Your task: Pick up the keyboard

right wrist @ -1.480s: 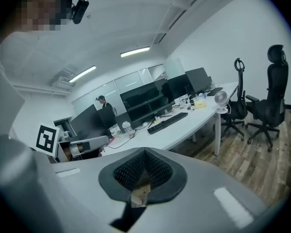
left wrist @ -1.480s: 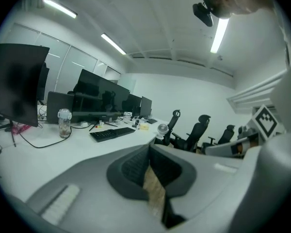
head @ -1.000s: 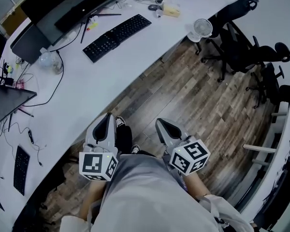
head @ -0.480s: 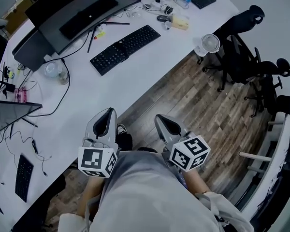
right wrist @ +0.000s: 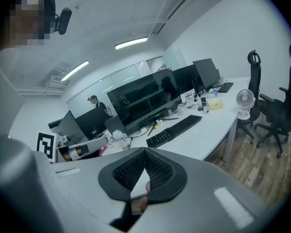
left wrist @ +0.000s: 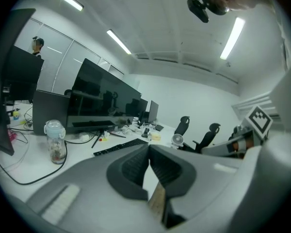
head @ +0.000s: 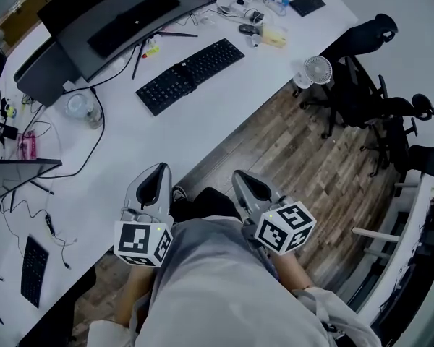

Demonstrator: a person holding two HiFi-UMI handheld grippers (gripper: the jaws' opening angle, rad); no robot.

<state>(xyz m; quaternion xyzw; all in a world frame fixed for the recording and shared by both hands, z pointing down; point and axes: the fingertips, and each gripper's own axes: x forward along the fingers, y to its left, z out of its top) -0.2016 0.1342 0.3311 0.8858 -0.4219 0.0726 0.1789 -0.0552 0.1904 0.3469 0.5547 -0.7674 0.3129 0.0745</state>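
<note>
I am running two grippers, both held low near the front edge of the one long white desk (head: 166, 132). The left gripper (head: 158, 170) has its jaws pressed together at the tips, with nothing between them. The right gripper (head: 241, 178) is the same, closed and empty. Each carries one marker cube, so two in all: the left cube (head: 139, 244) and the right cube (head: 284, 228).

The keyboard (head: 190, 65) I am after is black. It lies diagonally on the desk in front of one wide dark monitor (head: 105, 20), ahead of both grippers and well apart from them. A second keyboard (head: 30, 270) sits at the desk's near left end. A dark flat slab at the far right end may be a third, though I cannot tell.

On the desk I count one clear bottle (head: 79, 107) left of the keyboard, with a black cable curving past it. There is one small white fan (head: 317, 69) at the desk's right edge and one pale yellow box (head: 275, 38) beyond the keyboard. Over the wood floor (head: 289, 150) on the right stand black office chairs (head: 358, 78). I make out two clearly.
</note>
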